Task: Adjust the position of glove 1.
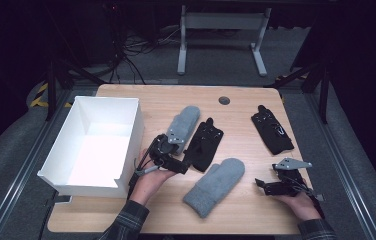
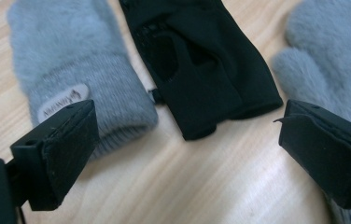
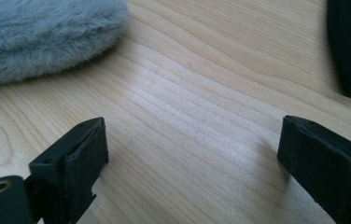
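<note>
Gloves and mittens lie spread beside the white box (image 1: pixel 96 145), both my grippers wide open and holding nothing.

My left gripper (image 1: pixel 176 162) hovers just right of the box, jaws apart around bare wood, facing the cuffs of the grey mitten (image 2: pixel 78 70) and the black glove (image 2: pixel 201 65) lying side by side just ahead. I judge both light, soft and floppy; the mitten's ribbed cuff looks the firmest place to pinch, since the fluffy pile may slip. My right gripper (image 1: pixel 276 187) rests far right of the box, near the second grey mitten (image 1: pixel 216 186). The second black glove (image 1: pixel 272 131) lies well beyond it. In the left gripper view the mitten's fingertip end is cut off and its label too blurred to read.
</note>
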A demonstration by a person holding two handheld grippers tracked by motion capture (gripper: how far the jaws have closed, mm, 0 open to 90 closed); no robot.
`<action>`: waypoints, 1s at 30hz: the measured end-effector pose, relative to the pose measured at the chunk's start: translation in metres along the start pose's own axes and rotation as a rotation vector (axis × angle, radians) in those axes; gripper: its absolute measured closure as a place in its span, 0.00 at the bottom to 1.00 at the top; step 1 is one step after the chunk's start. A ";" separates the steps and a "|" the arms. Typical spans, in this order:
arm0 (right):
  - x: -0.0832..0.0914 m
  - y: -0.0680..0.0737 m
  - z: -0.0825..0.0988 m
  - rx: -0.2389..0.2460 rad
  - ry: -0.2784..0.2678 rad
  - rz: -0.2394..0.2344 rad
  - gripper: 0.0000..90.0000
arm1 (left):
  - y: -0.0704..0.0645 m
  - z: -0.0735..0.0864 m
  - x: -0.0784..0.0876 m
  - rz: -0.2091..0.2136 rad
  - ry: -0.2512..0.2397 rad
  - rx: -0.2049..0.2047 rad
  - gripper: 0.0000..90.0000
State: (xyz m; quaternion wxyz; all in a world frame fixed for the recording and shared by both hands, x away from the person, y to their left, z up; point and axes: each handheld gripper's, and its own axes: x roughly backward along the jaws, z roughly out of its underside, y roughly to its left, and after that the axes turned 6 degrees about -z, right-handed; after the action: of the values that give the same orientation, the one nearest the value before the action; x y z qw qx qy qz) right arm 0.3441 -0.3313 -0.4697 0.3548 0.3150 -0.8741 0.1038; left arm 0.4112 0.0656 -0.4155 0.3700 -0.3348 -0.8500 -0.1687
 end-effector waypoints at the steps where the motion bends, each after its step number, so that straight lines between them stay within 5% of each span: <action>1: 0.000 0.000 0.000 0.000 0.000 0.000 0.10 | 0.002 -0.002 -0.001 0.004 0.000 0.004 0.06; 30: 0.000 0.000 0.000 -0.002 0.000 0.001 0.10 | 0.055 -0.053 -0.025 -0.078 -0.007 0.131 0.15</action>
State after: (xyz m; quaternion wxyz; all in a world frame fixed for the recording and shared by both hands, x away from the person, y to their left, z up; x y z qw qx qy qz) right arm 0.3441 -0.3313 -0.4697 0.3552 0.3143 -0.8743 0.1028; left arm 0.4892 0.0653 -0.3968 0.3814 -0.2772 -0.8728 -0.1258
